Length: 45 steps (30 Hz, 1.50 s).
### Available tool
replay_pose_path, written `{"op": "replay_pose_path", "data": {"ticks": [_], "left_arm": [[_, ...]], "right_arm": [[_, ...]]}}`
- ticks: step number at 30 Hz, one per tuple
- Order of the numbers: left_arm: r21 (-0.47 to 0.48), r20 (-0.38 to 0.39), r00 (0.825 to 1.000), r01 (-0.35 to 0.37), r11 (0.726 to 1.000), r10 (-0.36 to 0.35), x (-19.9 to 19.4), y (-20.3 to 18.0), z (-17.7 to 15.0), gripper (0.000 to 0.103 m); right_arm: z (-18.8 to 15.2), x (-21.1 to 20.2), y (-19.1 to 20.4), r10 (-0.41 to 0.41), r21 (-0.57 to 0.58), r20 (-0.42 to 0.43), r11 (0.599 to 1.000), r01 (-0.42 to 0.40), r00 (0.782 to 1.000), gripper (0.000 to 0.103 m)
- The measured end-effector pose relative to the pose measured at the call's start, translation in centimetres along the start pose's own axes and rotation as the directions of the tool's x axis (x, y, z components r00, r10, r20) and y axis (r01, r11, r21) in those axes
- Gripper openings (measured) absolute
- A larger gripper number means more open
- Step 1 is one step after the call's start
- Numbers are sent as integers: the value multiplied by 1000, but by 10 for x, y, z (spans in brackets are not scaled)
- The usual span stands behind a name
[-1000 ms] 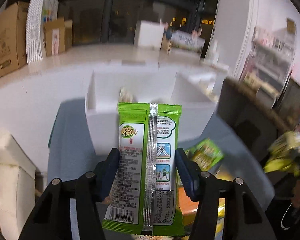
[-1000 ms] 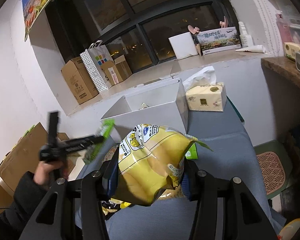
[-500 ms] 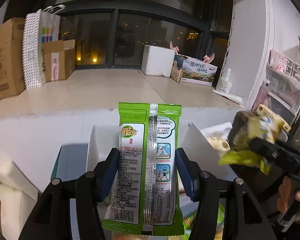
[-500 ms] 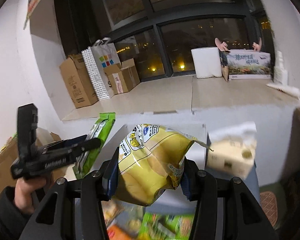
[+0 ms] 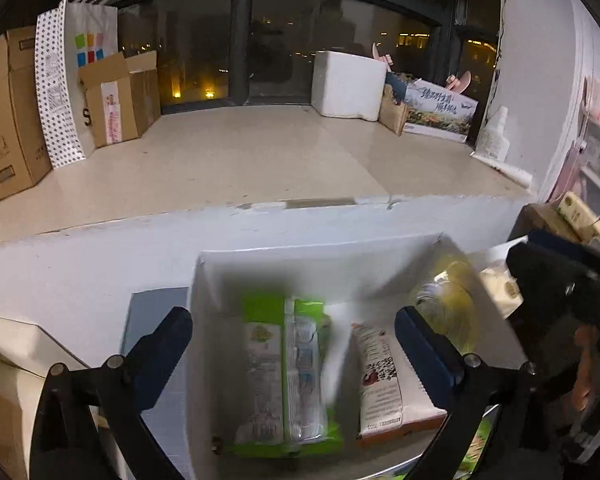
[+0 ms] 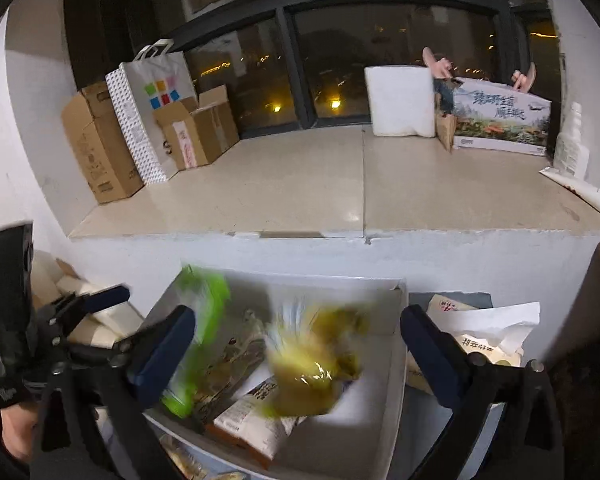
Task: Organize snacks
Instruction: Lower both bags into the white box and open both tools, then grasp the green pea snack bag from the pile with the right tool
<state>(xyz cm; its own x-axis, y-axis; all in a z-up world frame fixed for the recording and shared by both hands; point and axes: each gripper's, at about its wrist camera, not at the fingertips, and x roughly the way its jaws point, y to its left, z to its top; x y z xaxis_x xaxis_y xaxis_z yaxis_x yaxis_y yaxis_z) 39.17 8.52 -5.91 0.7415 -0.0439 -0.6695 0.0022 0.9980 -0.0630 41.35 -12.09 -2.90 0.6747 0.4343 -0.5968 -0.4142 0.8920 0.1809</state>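
Note:
My left gripper point(image 5: 296, 344) hangs over the open white box point(image 5: 320, 252), its jaws opening wide. The green snack packet point(image 5: 284, 376) is loose below them, blurred, dropping into the box without touching either pad. My right gripper point(image 6: 298, 350) is over the same white box point(image 6: 396, 360), its jaws opening too. Beneath them the yellow snack bag point(image 6: 312, 356) is blurred and free of both pads. A white and orange packet point(image 5: 380, 380) lies inside. In the right wrist view the green packet point(image 6: 196, 320) and the left gripper point(image 6: 100, 300) show at the left.
A tissue box point(image 6: 480, 344) stands just right of the white box. Behind runs a wide window ledge point(image 5: 260, 160) with cardboard boxes point(image 5: 4, 112), a paper bag point(image 5: 72, 80), a white foam box point(image 5: 348, 84) and a printed carton point(image 6: 500, 120). More snacks lie below the box's near edge.
Both grippers travelled forward to above the white box. Their jaws went from shut on the green packet and the yellow bag to wide apart, and both snacks now fall free.

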Motion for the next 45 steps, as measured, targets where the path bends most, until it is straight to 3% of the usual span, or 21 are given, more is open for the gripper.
{"op": "replay_pose_path", "data": {"ticks": [5, 9, 14, 21, 25, 29, 34, 38, 45], "left_arm": [[-15, -25, 999, 21, 1000, -21, -1, 1, -12, 103], [-15, -19, 1000, 24, 1000, -24, -13, 1, -16, 103], [-18, -14, 997, 76, 997, -77, -37, -2, -27, 103], [17, 21, 990, 139, 990, -139, -92, -20, -70, 103], [12, 58, 978, 199, 980, -199, -129, -29, -106, 103], [22, 86, 974, 211, 977, -212, -168, -39, -146, 103], [-12, 144, 965, 221, 975, -217, -211, -42, -194, 103], [-77, 153, 953, 274, 959, -260, -221, -41, -223, 103], [-65, 135, 956, 272, 960, -261, -228, -59, -255, 103]], "right_arm": [[-10, 4, -2, -9, -3, -33, 1000, 9, 999, 103], [-16, -4, -4, 3, 20, -28, 1000, -2, 1000, 103], [-26, -30, -2, 36, 23, 10, 999, -36, 999, 103], [-62, -87, 7, 122, 19, 75, 992, -124, 990, 103], [-96, -127, 9, 191, 31, 114, 980, -195, 975, 103], [-134, -165, 4, 220, 41, 129, 973, -227, 967, 103], [-176, -198, -4, 201, 45, 134, 977, -208, 970, 103], [-222, -214, -17, 202, 146, 144, 964, -223, 969, 103], [-263, -204, -36, 98, 230, 83, 967, -114, 992, 103]]}}
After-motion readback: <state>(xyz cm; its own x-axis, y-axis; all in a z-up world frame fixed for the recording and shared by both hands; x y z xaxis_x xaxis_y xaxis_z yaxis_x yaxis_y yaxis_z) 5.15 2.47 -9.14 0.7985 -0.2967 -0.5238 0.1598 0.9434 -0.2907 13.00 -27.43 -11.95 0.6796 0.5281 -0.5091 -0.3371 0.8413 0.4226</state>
